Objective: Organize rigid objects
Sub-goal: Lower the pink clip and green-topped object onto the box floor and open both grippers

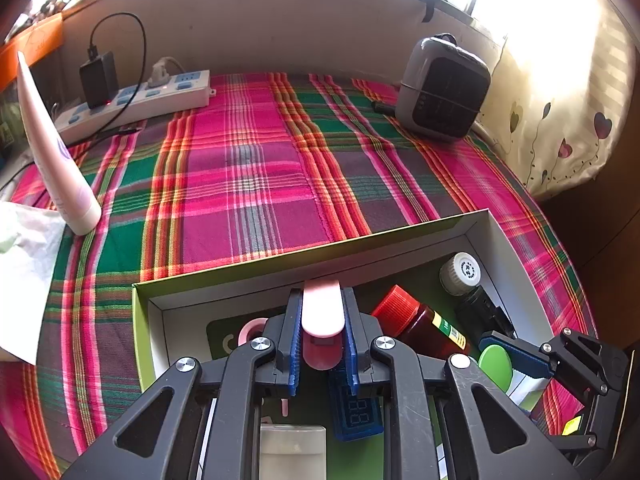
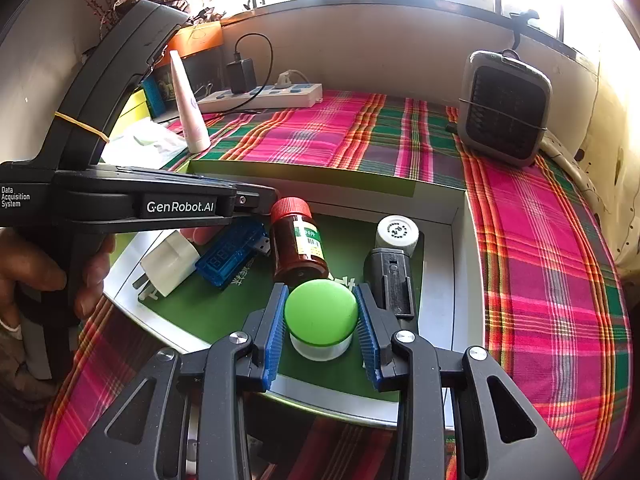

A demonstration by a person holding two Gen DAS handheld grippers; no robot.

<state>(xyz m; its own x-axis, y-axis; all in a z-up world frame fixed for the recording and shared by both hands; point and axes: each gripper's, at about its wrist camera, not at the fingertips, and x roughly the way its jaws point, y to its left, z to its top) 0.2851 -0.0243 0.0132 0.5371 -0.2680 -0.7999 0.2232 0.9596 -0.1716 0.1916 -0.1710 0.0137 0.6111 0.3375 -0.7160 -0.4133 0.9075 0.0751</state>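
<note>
A shallow green-lined box (image 2: pixel 458 240) lies on the plaid cloth. In it are a red-capped brown bottle (image 2: pixel 298 244), a white-capped dark bottle (image 2: pixel 394 256), a blue USB meter (image 2: pixel 230 254) and a white plug adapter (image 2: pixel 170 262). My left gripper (image 1: pixel 322 320) is shut on a pink tube (image 1: pixel 322 320) above the box. My right gripper (image 2: pixel 322 326) is shut on a green-lidded white jar (image 2: pixel 322 316) over the box's near side. The jar also shows in the left wrist view (image 1: pixel 496 366).
A tall pink tube (image 1: pixel 52 148) stands at the left by white paper (image 1: pixel 24 264). A power strip (image 1: pixel 132 102) with a black charger lies at the back wall. A grey fan heater (image 1: pixel 442 88) stands at the back right.
</note>
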